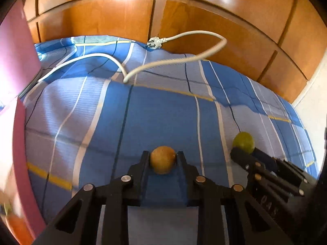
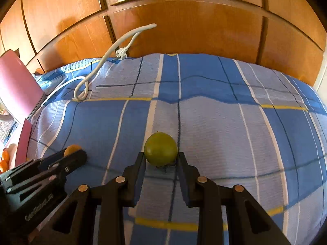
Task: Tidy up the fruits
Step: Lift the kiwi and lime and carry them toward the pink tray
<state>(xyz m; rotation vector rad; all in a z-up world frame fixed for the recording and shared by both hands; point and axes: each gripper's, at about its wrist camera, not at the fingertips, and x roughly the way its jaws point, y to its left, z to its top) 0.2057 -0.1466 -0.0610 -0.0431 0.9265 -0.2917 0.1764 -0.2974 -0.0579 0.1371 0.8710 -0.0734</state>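
Note:
A brown kiwi (image 1: 162,159) sits between the fingertips of my left gripper (image 1: 162,157), whose jaws close on its sides just above the blue plaid bedcover (image 1: 167,114). A round green fruit (image 2: 160,152) sits between the fingertips of my right gripper (image 2: 160,158), gripped the same way. In the left wrist view the green fruit (image 1: 243,142) and right gripper (image 1: 245,153) show at the right. In the right wrist view the kiwi (image 2: 71,149) and left gripper (image 2: 72,153) show at the left.
A pink box (image 1: 18,65) stands at the left, also in the right wrist view (image 2: 17,81); orange fruits (image 2: 4,159) lie beside it. A white power cable (image 1: 173,61) with its plug (image 1: 154,43) loops across the far bed. Wooden wardrobe doors (image 2: 184,30) stand behind.

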